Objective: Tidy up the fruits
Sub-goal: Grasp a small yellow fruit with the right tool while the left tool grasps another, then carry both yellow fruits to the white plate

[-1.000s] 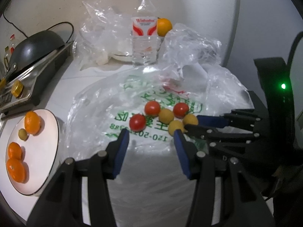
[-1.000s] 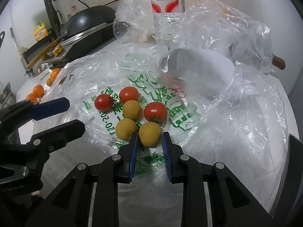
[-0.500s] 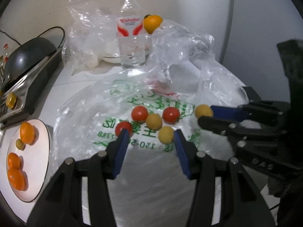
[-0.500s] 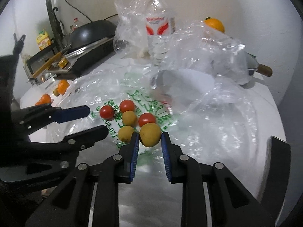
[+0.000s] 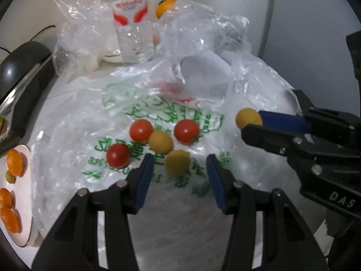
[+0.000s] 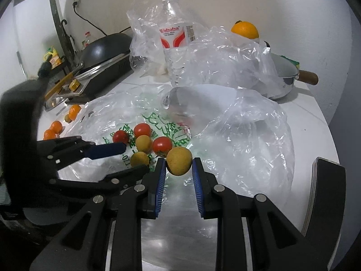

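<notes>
Partway: right hand-held gripper (image 6: pixel 178 169) pinches one yellow fruit (image 6: pixel 179 161), lifted beside the printed bag (image 5: pixel 158 117). Five fruits lie on it; left hand-held gripper (image 5: pixel 180 176) gapes, empty. Oranges fill the plate (image 5: pixel 24 225) beyond the bag's left edge.

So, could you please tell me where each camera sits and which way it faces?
Left wrist: sits on the left gripper, looking forward over the printed bag with tomatoes and yellow fruits; its open fingers show, and the right gripper enters from the right.
Right wrist: sits on the right gripper, facing the bottle; its fingers clamp a yellow fruit, left gripper at left.
Shared: bag, fruits, bottle, plate of oranges.
</notes>
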{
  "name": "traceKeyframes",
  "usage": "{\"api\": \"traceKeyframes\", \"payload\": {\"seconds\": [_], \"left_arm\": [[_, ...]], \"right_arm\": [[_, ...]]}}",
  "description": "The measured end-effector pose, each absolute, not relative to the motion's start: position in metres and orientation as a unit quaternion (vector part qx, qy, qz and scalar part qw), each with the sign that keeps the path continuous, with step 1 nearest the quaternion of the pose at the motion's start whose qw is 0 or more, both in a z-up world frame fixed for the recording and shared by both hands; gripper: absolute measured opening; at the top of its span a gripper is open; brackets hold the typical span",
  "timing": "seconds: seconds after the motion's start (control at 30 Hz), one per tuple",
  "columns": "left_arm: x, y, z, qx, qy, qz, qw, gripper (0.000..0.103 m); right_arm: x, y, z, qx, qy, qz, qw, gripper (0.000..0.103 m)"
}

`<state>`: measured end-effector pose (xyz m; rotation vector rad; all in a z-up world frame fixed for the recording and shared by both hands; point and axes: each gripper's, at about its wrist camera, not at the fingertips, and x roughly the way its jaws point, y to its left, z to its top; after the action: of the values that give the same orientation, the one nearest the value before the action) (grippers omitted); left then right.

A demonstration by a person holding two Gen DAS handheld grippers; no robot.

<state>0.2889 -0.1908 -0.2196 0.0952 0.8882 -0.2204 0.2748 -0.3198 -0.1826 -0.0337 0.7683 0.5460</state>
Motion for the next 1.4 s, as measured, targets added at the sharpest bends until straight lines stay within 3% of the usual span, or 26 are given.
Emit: {"api": "traceKeyframes", "payload": {"seconds": [0.13,0.2,0.3,0.77,1.4], "left_arm": [[0.291,-0.196,-0.223,0.049,0.426,-0.114,0.896,0.044],[0.291,-0.198,-0.224,0.053,0.425,-0.116,0.896,0.034],[0.292,-0.199,-0.226,0.049,0.424,-0.118,0.896,0.026],[0.280,-0.203,-0.214,0.054,0.399,-0.138,0.905,0.026],[0.238,-0.151,-0.171,0.028,0.353,-0.139,0.925,0.026]], "right_arm": [[0.275,-0.325,-0.185,-0.010,0.371,0.264,0.890,0.026],[0.276,-0.326,-0.187,-0.006,0.372,0.267,0.889,0.026],[0.275,-0.326,-0.187,-0.005,0.372,0.270,0.888,0.026],[0.271,-0.320,-0.183,-0.009,0.366,0.270,0.891,0.026],[0.242,-0.278,-0.152,-0.038,0.339,0.268,0.901,0.026]]}}
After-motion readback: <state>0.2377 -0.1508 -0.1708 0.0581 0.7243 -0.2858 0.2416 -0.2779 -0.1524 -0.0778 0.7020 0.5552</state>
